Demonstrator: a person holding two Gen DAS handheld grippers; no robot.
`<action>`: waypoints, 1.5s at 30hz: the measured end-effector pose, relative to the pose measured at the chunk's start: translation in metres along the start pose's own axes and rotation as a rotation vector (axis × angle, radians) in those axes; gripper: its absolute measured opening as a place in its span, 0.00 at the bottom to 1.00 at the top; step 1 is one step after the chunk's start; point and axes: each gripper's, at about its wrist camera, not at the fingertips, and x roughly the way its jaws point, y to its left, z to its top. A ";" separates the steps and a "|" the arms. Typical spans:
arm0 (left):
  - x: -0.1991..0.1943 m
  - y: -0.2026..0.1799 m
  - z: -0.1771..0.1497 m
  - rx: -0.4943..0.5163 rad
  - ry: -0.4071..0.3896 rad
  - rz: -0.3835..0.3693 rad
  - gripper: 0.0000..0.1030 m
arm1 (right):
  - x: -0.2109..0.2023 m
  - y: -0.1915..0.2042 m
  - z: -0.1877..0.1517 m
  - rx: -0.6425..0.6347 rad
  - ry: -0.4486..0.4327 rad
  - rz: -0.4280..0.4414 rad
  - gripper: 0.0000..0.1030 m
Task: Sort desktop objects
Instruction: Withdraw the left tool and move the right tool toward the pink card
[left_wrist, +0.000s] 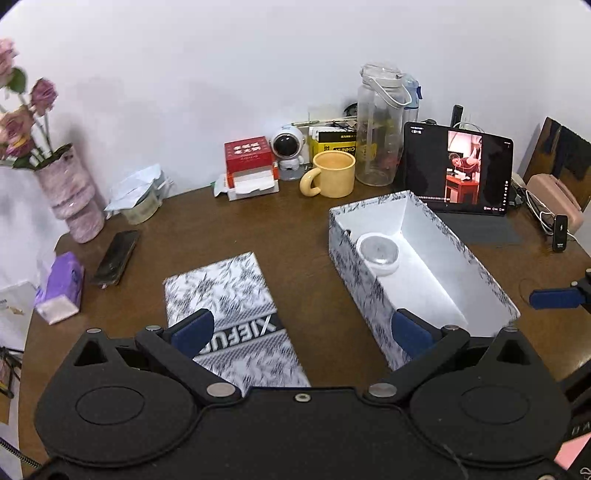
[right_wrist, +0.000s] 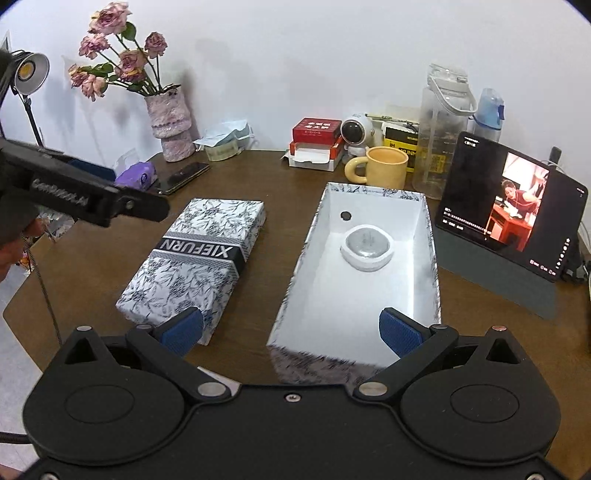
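Note:
An open patterned box (left_wrist: 369, 291) (right_wrist: 295, 288) stands on the brown table, white inside. A round white case with a clear top (left_wrist: 379, 251) (right_wrist: 366, 248) lies in its far half. The box's lid (left_wrist: 236, 314) (right_wrist: 199, 254), printed XIEFURN, lies flat to the left of it. My left gripper (left_wrist: 303, 330) is open, hovering between lid and box with nothing between its blue fingers. My right gripper (right_wrist: 291, 330) is open too, above the near end of the box. The left gripper's body (right_wrist: 81, 192) shows at the left edge of the right wrist view.
Along the wall stand a vase of roses (right_wrist: 171, 122), a yellow mug (right_wrist: 386, 168), a clear water bottle (right_wrist: 441, 133), a red box (right_wrist: 316, 129) and an astronaut figure (right_wrist: 356, 134). A tablet (right_wrist: 509, 210) plays video at right. A phone (left_wrist: 116, 256) and tissue pack (left_wrist: 61, 288) lie left.

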 end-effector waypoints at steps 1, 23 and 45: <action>-0.004 0.004 -0.006 -0.009 0.000 -0.002 1.00 | -0.002 0.004 -0.003 0.000 0.001 -0.002 1.00; -0.059 0.065 -0.118 -0.171 -0.019 0.098 1.00 | -0.011 0.068 -0.048 -0.067 0.012 0.006 1.00; -0.053 0.071 -0.157 -0.161 0.086 0.065 1.00 | 0.023 0.085 -0.066 -0.203 0.151 0.074 1.00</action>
